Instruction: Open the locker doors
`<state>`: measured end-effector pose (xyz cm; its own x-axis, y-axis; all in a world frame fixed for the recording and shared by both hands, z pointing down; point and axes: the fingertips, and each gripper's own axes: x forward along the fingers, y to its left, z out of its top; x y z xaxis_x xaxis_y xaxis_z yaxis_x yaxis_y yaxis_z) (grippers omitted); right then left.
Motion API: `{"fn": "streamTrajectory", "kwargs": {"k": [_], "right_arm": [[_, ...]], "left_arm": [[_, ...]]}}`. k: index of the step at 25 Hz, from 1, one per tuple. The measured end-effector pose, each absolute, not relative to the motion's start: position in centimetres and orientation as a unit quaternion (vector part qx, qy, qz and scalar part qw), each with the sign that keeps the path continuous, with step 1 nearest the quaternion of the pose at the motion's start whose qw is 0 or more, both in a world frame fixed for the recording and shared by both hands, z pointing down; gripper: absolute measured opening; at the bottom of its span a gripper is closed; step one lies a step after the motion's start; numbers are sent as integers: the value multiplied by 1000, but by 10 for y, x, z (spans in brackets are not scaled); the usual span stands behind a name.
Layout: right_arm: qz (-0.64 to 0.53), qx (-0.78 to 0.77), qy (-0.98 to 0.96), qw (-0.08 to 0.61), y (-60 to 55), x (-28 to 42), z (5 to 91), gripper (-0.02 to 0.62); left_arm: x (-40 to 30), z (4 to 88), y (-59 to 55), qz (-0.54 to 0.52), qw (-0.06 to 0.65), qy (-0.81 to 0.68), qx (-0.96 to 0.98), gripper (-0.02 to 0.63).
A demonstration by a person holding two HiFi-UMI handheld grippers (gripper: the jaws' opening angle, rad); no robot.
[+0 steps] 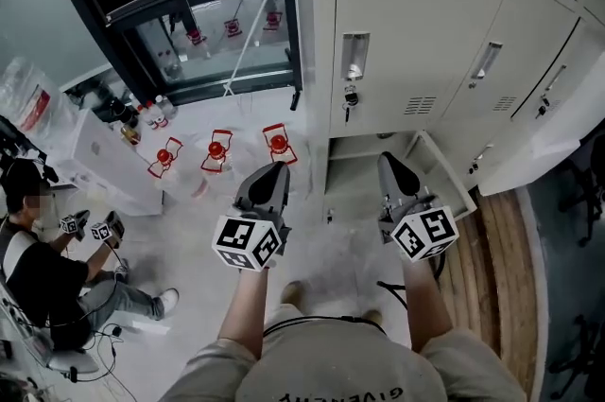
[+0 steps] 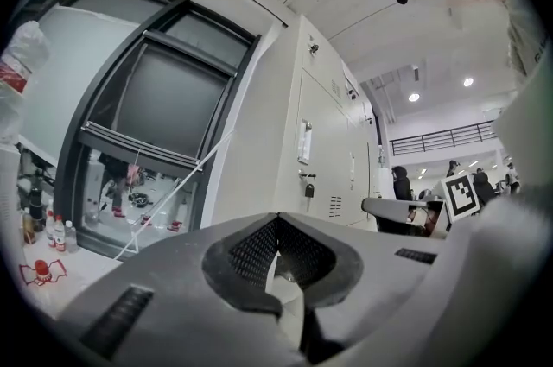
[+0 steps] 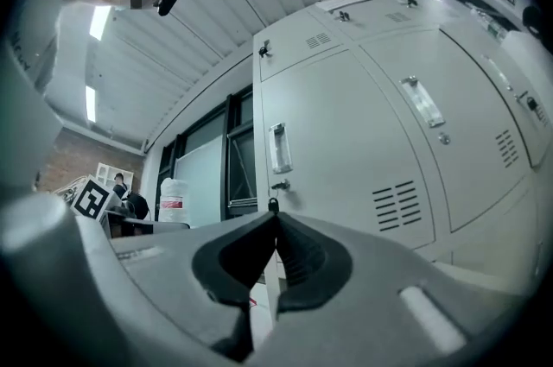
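Though the bottom locker (image 1: 361,175) seems open, left gripper (image 1: 277,171) and right gripper (image 1: 389,164) pressed together.

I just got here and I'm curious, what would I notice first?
Two shut, empty grippers poke out in the middle: the left gripper and the right gripper. Ahead stand white lockers, with one low door swung open. At the far left sits a person.

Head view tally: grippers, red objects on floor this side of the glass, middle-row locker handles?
Grippers: 2 (left gripper, right gripper)
Red floor objects: 3
Middle-row locker handles: 3
Total: 8
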<state>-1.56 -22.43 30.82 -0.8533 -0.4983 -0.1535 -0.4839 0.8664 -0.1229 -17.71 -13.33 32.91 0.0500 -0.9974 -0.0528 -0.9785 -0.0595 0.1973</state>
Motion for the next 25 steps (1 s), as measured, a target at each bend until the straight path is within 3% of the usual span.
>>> {"fn": "streamTrajectory", "kwargs": {"k": [13,25], "right_arm": [[11,-204,973,106,-257,-85,233,22],[25,-211,974,77,-286,-129,199,104]], "left_arm": [[-203,309,-157,-91,53,-693,713,-2],[-196,308,-192,-94,69,-663,740,-2]]}}
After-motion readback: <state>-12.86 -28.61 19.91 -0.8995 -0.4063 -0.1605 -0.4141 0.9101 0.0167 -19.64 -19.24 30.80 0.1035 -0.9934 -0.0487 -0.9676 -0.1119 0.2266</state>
